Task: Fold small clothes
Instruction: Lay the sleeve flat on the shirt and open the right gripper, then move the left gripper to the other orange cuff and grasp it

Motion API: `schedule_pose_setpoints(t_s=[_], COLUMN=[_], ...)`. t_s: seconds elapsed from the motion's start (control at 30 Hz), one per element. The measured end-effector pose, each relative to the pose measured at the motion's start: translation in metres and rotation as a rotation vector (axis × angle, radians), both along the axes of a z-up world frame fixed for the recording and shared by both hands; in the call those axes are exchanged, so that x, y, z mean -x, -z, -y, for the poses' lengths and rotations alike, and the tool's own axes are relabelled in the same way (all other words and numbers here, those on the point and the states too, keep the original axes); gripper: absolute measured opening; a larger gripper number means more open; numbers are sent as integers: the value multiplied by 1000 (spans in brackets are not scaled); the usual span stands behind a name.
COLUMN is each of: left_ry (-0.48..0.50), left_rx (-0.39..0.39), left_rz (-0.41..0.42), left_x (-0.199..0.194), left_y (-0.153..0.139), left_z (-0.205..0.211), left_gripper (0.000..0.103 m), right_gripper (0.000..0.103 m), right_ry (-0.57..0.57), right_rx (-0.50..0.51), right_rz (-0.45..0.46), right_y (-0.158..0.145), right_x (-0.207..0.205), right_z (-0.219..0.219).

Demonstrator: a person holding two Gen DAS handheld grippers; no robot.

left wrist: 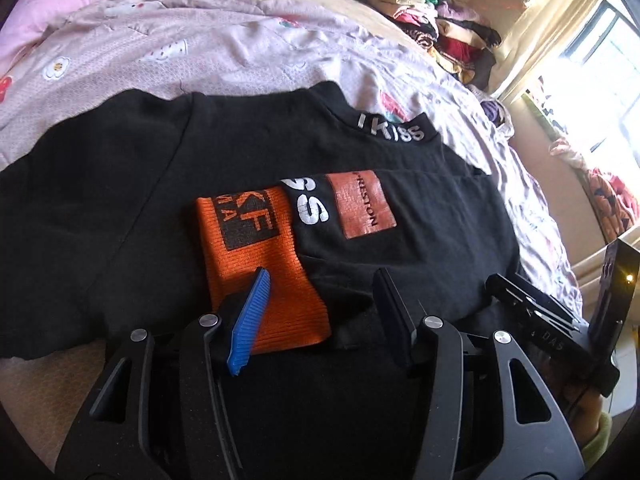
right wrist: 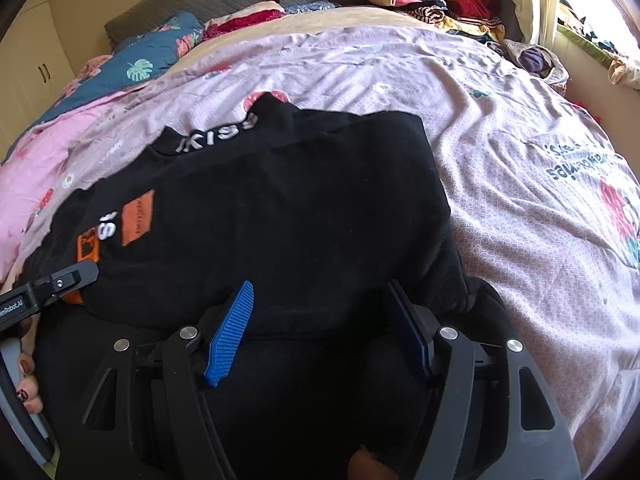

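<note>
Black cloth fills the left wrist view: a black top [left wrist: 120, 208] lies spread on the bed [left wrist: 240, 52], its collar lettering toward the far side. An orange cuff [left wrist: 256, 264] with a dark square print rests across the top's middle, beside white letters and a reddish patch [left wrist: 366, 204]. The left gripper [left wrist: 320, 292] hovers over the near hem with its jaws about half apart; the blue pad sits above the orange cuff, and the pads press on nothing. The right gripper's black frame shows at the right edge. A pile of clothes [left wrist: 432, 20] stands at the far corner of the bed, by a sunlit window [left wrist: 600, 80].

From the right wrist view, the same top [right wrist: 300, 208] lies with one side already folded over. The right gripper [right wrist: 320, 304] has its jaws wide apart above the near edge; fabric lies between the pads, but it seems loose, though the dark cloth makes contact hard to judge. A hand [right wrist: 28, 376] with painted nails holds the left gripper at the left edge.
</note>
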State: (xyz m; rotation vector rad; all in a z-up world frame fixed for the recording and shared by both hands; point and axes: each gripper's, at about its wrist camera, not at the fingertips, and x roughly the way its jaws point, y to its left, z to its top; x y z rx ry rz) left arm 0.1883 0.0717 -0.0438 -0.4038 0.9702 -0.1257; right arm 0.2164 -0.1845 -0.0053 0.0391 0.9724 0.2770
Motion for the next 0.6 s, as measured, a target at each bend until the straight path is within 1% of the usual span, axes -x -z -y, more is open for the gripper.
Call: schedule_pose_setpoints(t_s=[0.07, 0.17, 0.23, 0.3, 0.33, 0.47, 0.5, 0.6], left_ry=[-7, -27, -38, -52, -57, -81, -86, -97], left_rx=[9, 24, 23, 17, 13, 0, -4, -14], left_rz=[11, 28, 38, 52, 59, 95, 98, 107], left_x=[5, 13, 18, 23, 24, 31, 31, 37], left_y=[-5, -12, -18, -25, -28, -41, -43, -49], left_z=[-3, -10, -13, -16, -17, -21, -22, -25], left_gripper=[51, 57, 64, 67, 72, 86, 93, 94], right_gripper=[80, 81, 82, 89, 92, 96, 97, 97], right_ry=[5, 8, 10, 9, 5, -11, -13, -21], right_rx=[-39, -53, -59, -76, -87, -109, -111, -121], right_rz=[4, 31, 48, 63, 71, 106, 111, 126], right_y=[-7, -18, -25, -31, -34, -48, -50, -57], right_x=[4, 13, 19, 24, 27, 38, 40, 46], right_z=[3, 4, 4, 4, 3, 1, 0, -2])
